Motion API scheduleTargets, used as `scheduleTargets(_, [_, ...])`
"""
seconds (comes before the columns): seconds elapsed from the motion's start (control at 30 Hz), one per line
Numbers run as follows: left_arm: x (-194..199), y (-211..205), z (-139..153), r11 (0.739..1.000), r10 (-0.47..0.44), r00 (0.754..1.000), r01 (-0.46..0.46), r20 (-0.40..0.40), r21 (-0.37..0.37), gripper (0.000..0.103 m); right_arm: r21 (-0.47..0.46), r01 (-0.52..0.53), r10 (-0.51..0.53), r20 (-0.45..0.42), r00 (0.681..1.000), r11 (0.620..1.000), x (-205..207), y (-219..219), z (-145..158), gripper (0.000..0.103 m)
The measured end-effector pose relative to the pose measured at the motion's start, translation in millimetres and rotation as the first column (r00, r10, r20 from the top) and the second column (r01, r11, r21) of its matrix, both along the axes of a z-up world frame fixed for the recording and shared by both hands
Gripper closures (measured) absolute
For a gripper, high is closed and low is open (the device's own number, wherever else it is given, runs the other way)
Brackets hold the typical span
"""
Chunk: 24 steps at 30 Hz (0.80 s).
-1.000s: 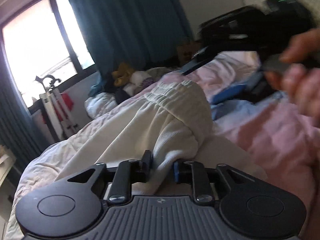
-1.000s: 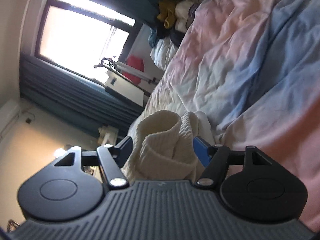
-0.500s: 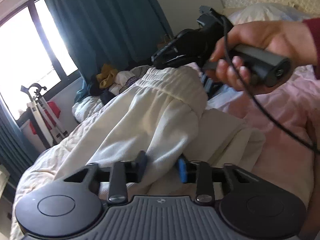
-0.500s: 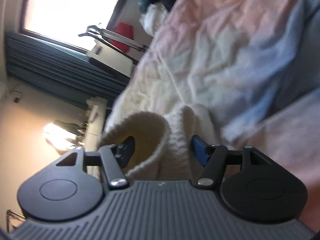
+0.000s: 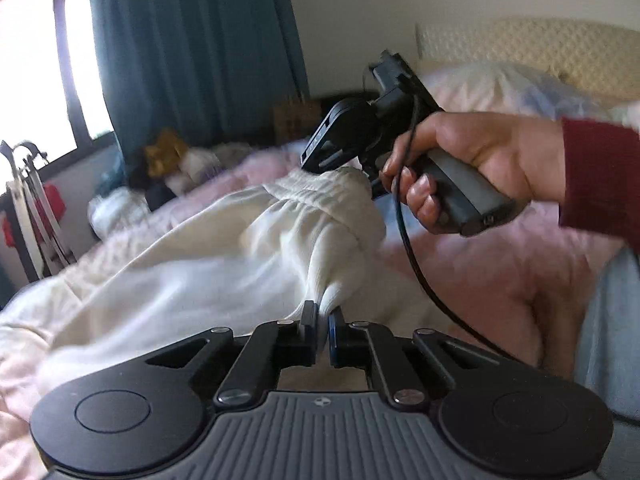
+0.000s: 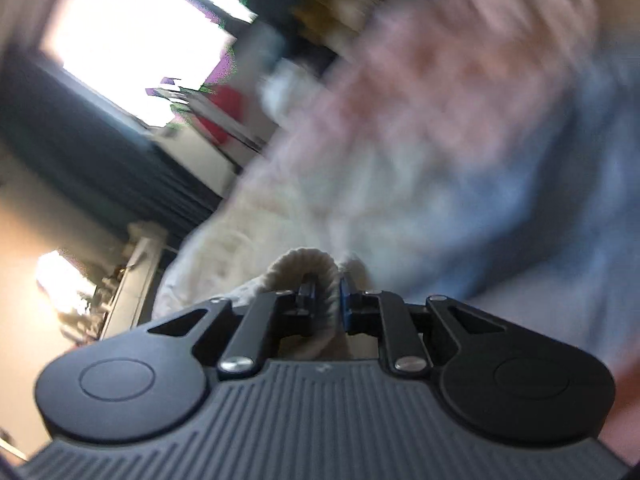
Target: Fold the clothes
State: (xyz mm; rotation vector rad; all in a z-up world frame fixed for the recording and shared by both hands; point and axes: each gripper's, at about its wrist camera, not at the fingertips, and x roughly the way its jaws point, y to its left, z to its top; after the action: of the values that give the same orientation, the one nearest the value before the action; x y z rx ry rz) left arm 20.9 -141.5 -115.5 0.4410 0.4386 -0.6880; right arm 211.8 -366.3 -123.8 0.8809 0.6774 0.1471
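Cream garment [image 5: 256, 248] pinched between both tongs [image 5: 322, 314], above bed [image 5: 480, 264].

Background, left wrist view: bed covered by a pink quilt [image 5: 472, 264], rumpled, with a pale blue patch at the right edge. White pillow [image 5: 492, 84] at the head of the bed, against a cream quilted headboard [image 5: 532, 44]. Teal curtain [image 5: 192, 48] hangs beside a bright window [image 5: 28, 76]. Below the curtain, a heap of soft items on the bed, one mustard yellow [image 5: 164, 152]. A folding rack [image 5: 28, 208] stands under the window with something red [image 5: 54, 204] on it. Brown box [image 5: 296, 118] near the wall, blurred.

Right wrist view: heavily blurred. Window [image 6: 136, 36], dark curtain [image 6: 100, 160], quilt [image 6: 460, 92] and a lit lamp [image 6: 60, 276] can be made out.
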Motion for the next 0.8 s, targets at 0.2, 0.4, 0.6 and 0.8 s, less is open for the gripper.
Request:
scheduleTargets(0.2, [6.4, 18.9, 6.5, 0.996, 0.022, 0.997, -0.028, -0.075, -0.086, 0.09, 0.006, 0.012, -0.013, 0.044, 0.999, 1.0, -15.7, 0.7, 10.2, 0.085])
scheduleTargets(0.4, [-1.3, 50.3, 33.3, 0.973, 0.068, 0.986, -0.099, -0.149, -0.207, 0.066, -0.02, 0.069, -0.067, 0.086, 0.994, 0.997, -56.6, -0.7, 29.3, 0.084])
scheduleTargets(0.6, [7.8, 99.4, 70.9, 0.896, 0.207, 0.952, -0.278, -0.226, -0.348, 0.037, -0.028, 0.114, -0.11, 0.107, 0.988, 0.993, -105.9, 11.8, 41.8, 0.038])
scheduleTargets(0.8, [31.6, 161.1, 77.1, 0.746, 0.445, 0.812, -0.57, -0.378, -0.345, 0.022, -0.072, 0.091, -0.086, 0.078, 0.993, 0.993, -128.5, 37.5, 41.4, 0.017])
